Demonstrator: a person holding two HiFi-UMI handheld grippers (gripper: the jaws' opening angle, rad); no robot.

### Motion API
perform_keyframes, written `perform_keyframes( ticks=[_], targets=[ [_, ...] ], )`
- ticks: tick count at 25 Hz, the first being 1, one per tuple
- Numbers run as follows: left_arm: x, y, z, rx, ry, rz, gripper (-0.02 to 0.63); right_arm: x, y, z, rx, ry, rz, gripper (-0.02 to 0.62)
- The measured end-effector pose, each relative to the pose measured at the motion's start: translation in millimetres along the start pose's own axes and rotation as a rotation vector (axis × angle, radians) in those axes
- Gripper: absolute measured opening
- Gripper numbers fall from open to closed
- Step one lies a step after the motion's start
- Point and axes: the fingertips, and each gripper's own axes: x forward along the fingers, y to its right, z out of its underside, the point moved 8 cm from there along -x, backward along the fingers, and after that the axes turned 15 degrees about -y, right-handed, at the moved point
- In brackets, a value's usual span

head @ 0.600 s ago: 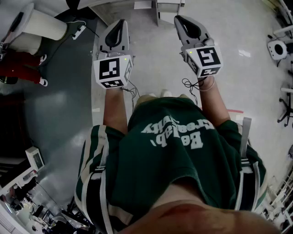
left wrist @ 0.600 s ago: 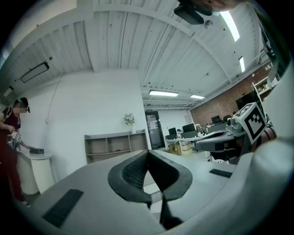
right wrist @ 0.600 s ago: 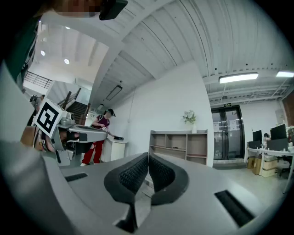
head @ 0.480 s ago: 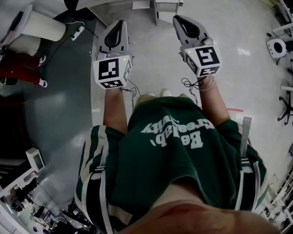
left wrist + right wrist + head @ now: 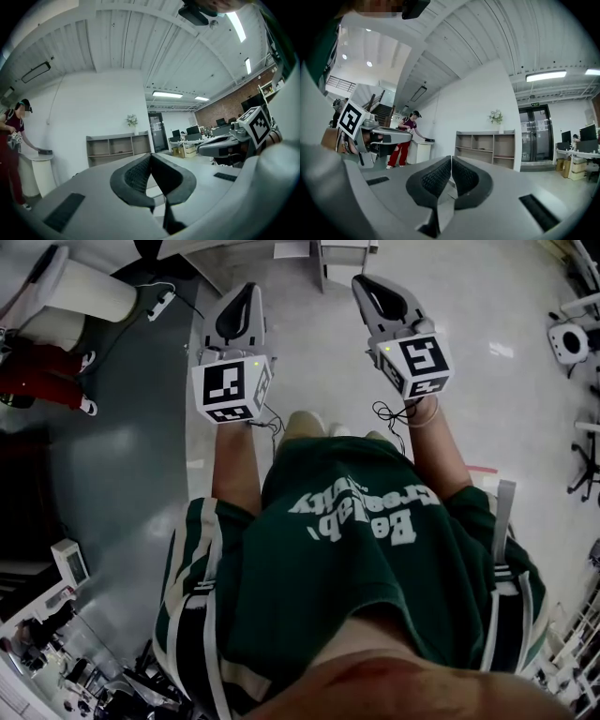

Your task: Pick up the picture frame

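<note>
the jaws of the left gripper (image 5: 151, 158) are seen pressed together with nothing between them, and those of the right gripper (image 5: 451, 160) are likewise closed and empty. both are held level above the floor (image 5: 309, 343) and aimed toward a wooden shelf unit (image 5: 485, 148) set against a white wall (image 5: 473, 108). the picture frame is found in no view; it may lie on those shelves, though too little is resolved to tell. a frame is judged light, stiff and fragile if glazed, best pinched across one side rail
</note>
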Motion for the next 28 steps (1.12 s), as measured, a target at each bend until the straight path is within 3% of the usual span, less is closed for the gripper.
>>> perform_keyframes(
  ticks=[12,22,28],
  targets=[
    [53.4,-42.8,-7.4,-0.014,-0.002,0.006,0.018,64.4,11.8,-12.5,-0.047,0.029,-0.08,0.032],
    [133.7,-114.9,-23.0,-0.005,0.02,0.03,0.018,168.0,46.2,-36.7,-0.048,0.048,-0.076,0.032],
    [187.7,-187.4,-31.8,-0.01,0.028,0.04,0.018,248.1,56.2,-66.6,-0.037,-0.011,-0.056,0.033]
  ],
)
